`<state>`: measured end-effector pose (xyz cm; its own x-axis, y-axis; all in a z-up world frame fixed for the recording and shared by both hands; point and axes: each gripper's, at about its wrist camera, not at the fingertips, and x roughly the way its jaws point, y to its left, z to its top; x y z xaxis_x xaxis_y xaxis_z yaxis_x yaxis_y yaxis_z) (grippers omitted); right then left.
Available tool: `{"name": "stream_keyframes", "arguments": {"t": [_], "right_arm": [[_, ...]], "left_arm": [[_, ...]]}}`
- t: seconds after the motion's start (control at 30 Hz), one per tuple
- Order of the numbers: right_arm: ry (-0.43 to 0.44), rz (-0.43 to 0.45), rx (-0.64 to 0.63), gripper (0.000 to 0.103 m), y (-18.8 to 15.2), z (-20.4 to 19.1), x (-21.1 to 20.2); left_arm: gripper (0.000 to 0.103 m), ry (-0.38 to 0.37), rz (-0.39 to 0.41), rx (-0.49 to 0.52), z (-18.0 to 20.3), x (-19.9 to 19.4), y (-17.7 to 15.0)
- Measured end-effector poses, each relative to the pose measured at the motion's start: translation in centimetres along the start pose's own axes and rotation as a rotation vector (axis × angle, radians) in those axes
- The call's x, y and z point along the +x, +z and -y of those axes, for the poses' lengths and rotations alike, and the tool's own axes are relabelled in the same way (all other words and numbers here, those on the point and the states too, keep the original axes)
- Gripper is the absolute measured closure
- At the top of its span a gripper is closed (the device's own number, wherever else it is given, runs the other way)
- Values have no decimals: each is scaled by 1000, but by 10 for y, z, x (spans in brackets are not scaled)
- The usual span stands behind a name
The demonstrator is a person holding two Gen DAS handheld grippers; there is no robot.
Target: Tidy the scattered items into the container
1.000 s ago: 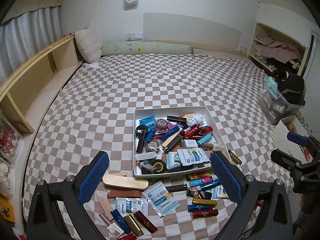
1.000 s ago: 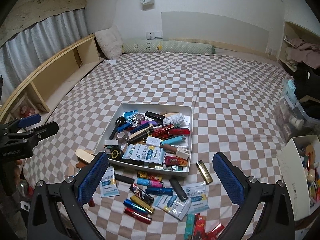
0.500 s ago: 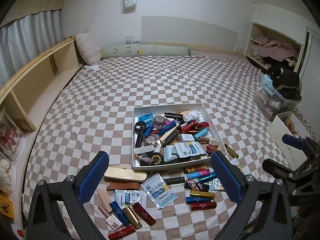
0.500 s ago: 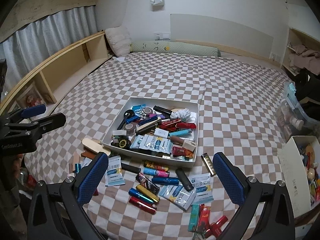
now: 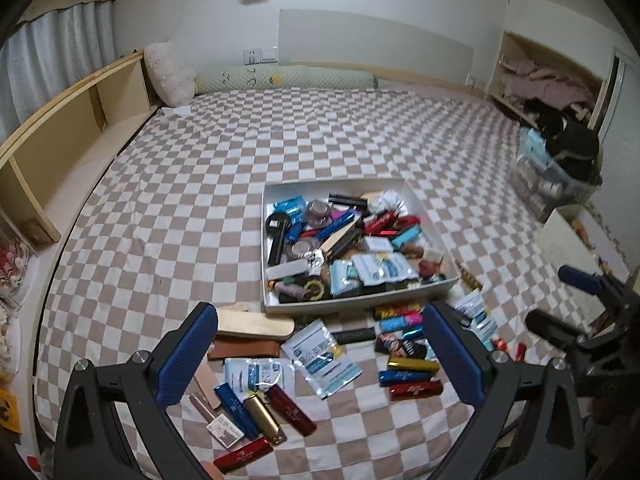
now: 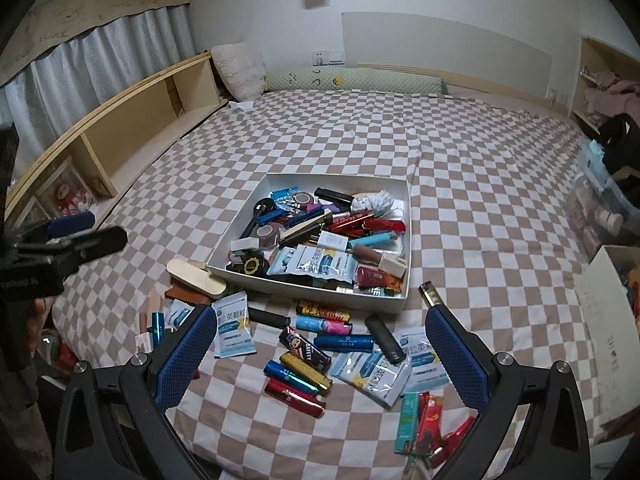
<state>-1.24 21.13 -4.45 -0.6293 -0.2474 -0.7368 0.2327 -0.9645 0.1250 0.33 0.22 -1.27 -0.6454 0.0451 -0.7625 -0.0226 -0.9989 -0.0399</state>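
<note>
A white shallow box [image 5: 265, 216] [image 6: 404, 292], full of lighters, sachets and small items, sits on the checkered bed. Scattered in front of it lie lighters [image 5: 414, 365] [image 6: 298, 376], white-blue sachets [image 5: 322, 356] [image 6: 234, 330], a black tube [image 5: 354, 335] [image 6: 269, 317] and a wooden shoehorn [image 5: 256, 324] [image 6: 196, 276]. My left gripper [image 5: 320, 360] is open and empty above the loose items. My right gripper [image 6: 320, 360] is open and empty, also held above them.
The checkered bed [image 5: 200, 184] runs far back to a bolster pillow [image 5: 288, 78]. A wooden shelf [image 5: 72, 120] lines the left side. A clear bin with clothes [image 5: 556, 176] and a white carton [image 6: 608, 300] stand at the right.
Both grippers have drawn back and up from the box, so it looks smaller and more loose items show at the bed's front edge. Both stayed open.
</note>
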Motion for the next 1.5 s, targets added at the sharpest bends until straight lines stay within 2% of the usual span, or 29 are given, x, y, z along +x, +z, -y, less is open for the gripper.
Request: {"name": "stream_keyframes", "arguments": {"t": [0.27, 0.5, 0.7, 0.93, 1.07, 1.2, 1.37, 1.5], "right_arm": [[-10, -1, 72, 0, -23, 10, 24], [-14, -63, 115, 0, -61, 11, 59], [-85, -101, 65, 0, -93, -2, 86], [-106, -100, 151, 0, -123, -5, 102], [-136, -87, 144, 0, -133, -14, 108], [-143, -112, 132, 0, -143, -26, 120], [-154, -143, 184, 0, -152, -29, 133], [-179, -127, 227, 0, -152, -31, 136]], "left_arm": [[0, 8, -41, 43, -4, 27, -19], [0, -61, -120, 30, -5, 47, -29], [0, -73, -170, 70, -1, 62, -37], [0, -51, -211, 115, -3, 80, -47], [0, -54, -238, 154, -1, 89, -53], [0, -35, -234, 265, 3, 96, -61], [0, 52, -154, 531, 6, 101, -78], [0, 20, -140, 624, -1, 107, -88]]}}
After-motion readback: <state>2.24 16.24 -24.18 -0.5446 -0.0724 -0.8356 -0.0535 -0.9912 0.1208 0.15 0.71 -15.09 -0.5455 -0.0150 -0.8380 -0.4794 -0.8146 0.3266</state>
